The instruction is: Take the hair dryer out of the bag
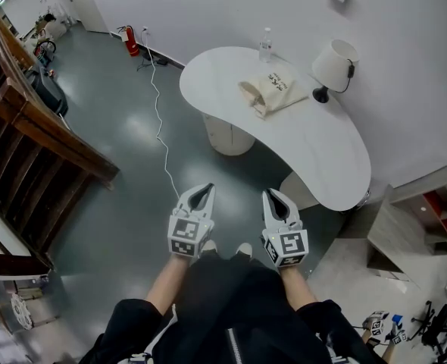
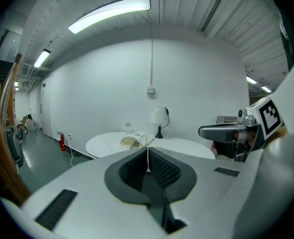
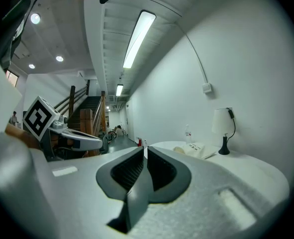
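Well short of the curved glossy white table (image 1: 337, 165) – left gripper (image 1: 204, 190) and right gripper (image 1: 276, 196) both pinched tight, nothing between the ribbed black pads. On the tabletop, near a white-shaded lamp w/ black base (image 1: 333, 65) and a clear plastic bottle (image 1: 266, 45): slumped cream cloth bag (image 1: 273, 88). No hair dryer visible – prob. inside. Expect limp, light fabric round a rigid, heavier, smooth lump. Best to pin the cloth w/ one gripper, take the dryer by its handle.
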### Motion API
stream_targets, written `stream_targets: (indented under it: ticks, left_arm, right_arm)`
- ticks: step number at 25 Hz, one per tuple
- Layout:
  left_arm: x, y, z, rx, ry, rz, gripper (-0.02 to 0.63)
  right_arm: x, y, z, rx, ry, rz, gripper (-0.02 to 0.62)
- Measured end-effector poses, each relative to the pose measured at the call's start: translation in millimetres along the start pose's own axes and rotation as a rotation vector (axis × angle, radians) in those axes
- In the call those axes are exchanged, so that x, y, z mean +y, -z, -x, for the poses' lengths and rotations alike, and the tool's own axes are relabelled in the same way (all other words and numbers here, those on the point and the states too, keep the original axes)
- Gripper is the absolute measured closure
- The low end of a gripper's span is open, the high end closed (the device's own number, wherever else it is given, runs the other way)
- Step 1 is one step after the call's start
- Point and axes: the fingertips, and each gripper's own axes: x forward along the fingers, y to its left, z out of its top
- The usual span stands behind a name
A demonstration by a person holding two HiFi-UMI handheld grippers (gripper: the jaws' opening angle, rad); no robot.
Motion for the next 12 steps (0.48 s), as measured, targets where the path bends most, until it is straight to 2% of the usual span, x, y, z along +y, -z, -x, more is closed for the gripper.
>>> stream_targets:
  ticks: [7,12]
  left_arm:
    - [-26,1,-8,0.012,-0.023,-0.007,0.592]
    - [-29,1,-6,0.017,-0.035,-0.009,0.592]
  right_arm:
    - [-30,9,15,0.004,-0.011,-0.010,0.583]
    - [-32,11,19,0.002,-0.013,-0.025,0.583]
